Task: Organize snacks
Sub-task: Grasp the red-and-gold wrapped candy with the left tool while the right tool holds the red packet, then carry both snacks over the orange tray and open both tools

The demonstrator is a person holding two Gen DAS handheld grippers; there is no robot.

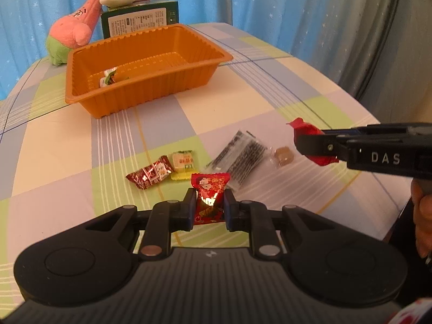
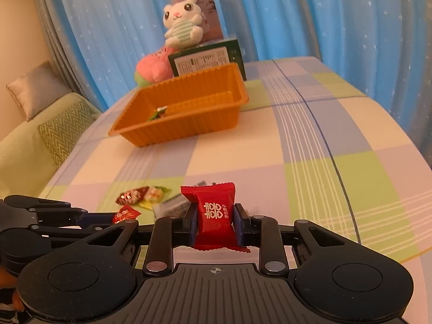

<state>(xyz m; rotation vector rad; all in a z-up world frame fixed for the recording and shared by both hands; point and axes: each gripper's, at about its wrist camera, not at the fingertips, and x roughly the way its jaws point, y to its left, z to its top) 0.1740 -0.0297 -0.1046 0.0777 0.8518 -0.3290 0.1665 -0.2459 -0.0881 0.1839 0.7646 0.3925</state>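
My left gripper [image 1: 208, 202] is shut on a red patterned candy [image 1: 209, 191] just above the checked tablecloth. My right gripper [image 2: 215, 216] is shut on a plain red candy with white characters [image 2: 214, 213]; it also shows at the right of the left wrist view [image 1: 310, 141]. On the cloth lie a dark red candy [image 1: 149, 175], a yellow candy [image 1: 184, 162], a clear dark-printed packet [image 1: 240, 158] and a brown candy in clear wrap [image 1: 282, 156]. An orange tray [image 1: 151, 91] stands farther back with one green-and-white candy [image 1: 109, 77] in it.
Behind the tray stand a green box [image 1: 140, 20], a pink plush [image 1: 73, 28] and a white rabbit plush [image 2: 183, 21]. Blue curtains hang behind. A sofa with cushions [image 2: 40, 135] is left of the table. The table edge runs close on the right.
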